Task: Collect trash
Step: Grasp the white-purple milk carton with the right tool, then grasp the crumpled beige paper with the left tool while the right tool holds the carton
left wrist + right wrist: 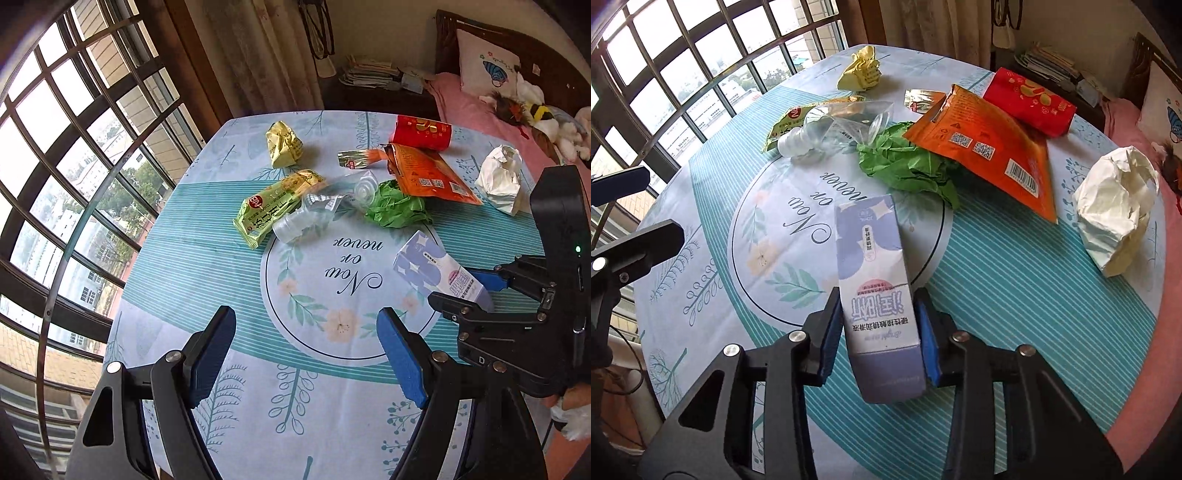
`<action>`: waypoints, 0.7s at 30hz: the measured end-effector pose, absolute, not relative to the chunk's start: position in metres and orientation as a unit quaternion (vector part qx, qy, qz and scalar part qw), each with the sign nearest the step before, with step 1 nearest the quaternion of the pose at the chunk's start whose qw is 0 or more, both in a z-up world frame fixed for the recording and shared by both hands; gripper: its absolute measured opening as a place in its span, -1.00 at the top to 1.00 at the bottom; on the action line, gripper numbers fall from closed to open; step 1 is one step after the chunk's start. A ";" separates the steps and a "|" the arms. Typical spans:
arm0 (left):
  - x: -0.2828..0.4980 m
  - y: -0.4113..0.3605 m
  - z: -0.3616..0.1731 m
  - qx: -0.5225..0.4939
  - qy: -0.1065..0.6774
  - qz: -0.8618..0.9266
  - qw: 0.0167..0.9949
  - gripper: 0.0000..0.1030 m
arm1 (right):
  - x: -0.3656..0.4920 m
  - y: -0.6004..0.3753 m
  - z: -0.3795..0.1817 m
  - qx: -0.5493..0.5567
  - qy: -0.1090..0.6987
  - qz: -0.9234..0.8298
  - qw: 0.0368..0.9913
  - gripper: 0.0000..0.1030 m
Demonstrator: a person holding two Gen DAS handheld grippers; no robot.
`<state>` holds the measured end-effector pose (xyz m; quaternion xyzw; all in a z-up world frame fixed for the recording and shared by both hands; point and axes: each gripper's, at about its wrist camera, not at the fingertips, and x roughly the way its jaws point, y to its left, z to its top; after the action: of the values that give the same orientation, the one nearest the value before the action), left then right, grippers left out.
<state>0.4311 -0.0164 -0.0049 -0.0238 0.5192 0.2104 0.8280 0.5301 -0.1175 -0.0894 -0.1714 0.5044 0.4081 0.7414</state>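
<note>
Between the right gripper's [879, 328] closed blue pads sits a purple carton [873, 266], first pickup underway, while the left gripper [306, 354] hovers open; next, carry it off, other litter waiting beyond the fingertips.

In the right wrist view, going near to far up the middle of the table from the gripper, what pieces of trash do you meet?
Purple carton clamped in the right gripper → crumpled green paper → orange snack pouch → red packet at the far edge.
</note>
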 end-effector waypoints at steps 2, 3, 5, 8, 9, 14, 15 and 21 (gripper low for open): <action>0.435 -0.017 -0.003 -0.016 0.518 0.207 0.830 -0.56 | 0.529 -0.124 -0.087 -0.155 0.509 0.411 0.740 0.39; 0.438 -0.018 -0.002 -0.013 0.517 0.205 0.831 -0.56 | 0.527 -0.128 -0.084 -0.148 0.509 0.412 0.741 0.39; 0.445 -0.020 -0.001 -0.008 0.515 0.199 0.834 -0.56 | 0.527 -0.139 -0.079 -0.132 0.508 0.409 0.747 0.39; 0.459 -0.027 -0.001 0.000 0.515 0.183 0.837 -0.56 | 0.531 -0.160 -0.070 -0.100 0.510 0.396 0.757 0.40; 0.464 -0.030 0.000 0.002 0.515 0.177 0.839 -0.56 | 0.533 -0.168 -0.068 -0.087 0.511 0.389 0.762 0.40; 0.492 -0.053 0.000 0.017 0.514 0.135 0.847 -0.56 | 0.547 -0.214 -0.057 -0.027 0.517 0.351 0.780 0.40; 0.497 -0.058 0.000 0.022 0.515 0.125 0.848 -0.56 | 0.549 -0.221 -0.057 -0.023 0.517 0.341 0.785 0.40; 0.532 -0.097 0.002 0.039 0.510 0.063 0.857 -0.56 | 0.564 -0.268 -0.053 0.018 0.512 0.278 0.812 0.40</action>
<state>0.5322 -0.0974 0.0024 0.0392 0.5102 0.0634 0.8568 0.5640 -0.2680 -0.0533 0.0176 0.5122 0.2780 0.8125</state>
